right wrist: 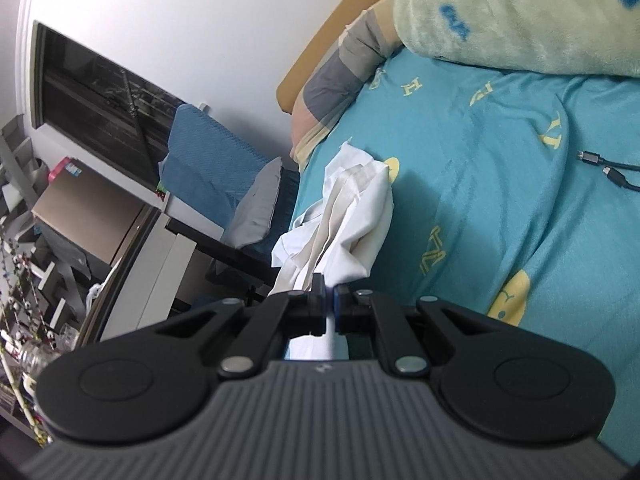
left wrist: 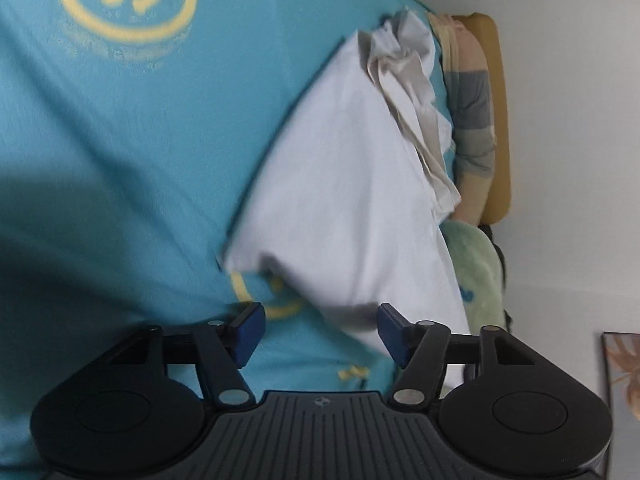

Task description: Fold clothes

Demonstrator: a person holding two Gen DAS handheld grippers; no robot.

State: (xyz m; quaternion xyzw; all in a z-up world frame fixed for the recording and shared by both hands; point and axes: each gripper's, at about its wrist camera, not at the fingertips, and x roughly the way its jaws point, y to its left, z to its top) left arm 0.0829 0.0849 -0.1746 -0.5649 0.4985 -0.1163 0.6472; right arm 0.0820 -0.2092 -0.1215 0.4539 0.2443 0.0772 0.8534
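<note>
A white garment (left wrist: 344, 184) lies on the teal bed sheet (left wrist: 120, 140), with a crumpled beige-grey part (left wrist: 404, 80) along its far edge. My left gripper (left wrist: 320, 330) is open and empty, its blue pads just above the garment's near edge. My right gripper (right wrist: 328, 300) is shut on the white garment (right wrist: 352, 216), which stretches away from the jaws over the bed's left side on the teal sheet (right wrist: 500, 160).
A pale green fleece blanket (right wrist: 520, 12) and a striped pillow (right wrist: 340, 68) lie at the bed's head by a yellow headboard (right wrist: 320, 52). Black cables (right wrist: 608, 168) rest on the sheet at right. A chair with blue cushions (right wrist: 208, 156) and cluttered shelves stand beside the bed.
</note>
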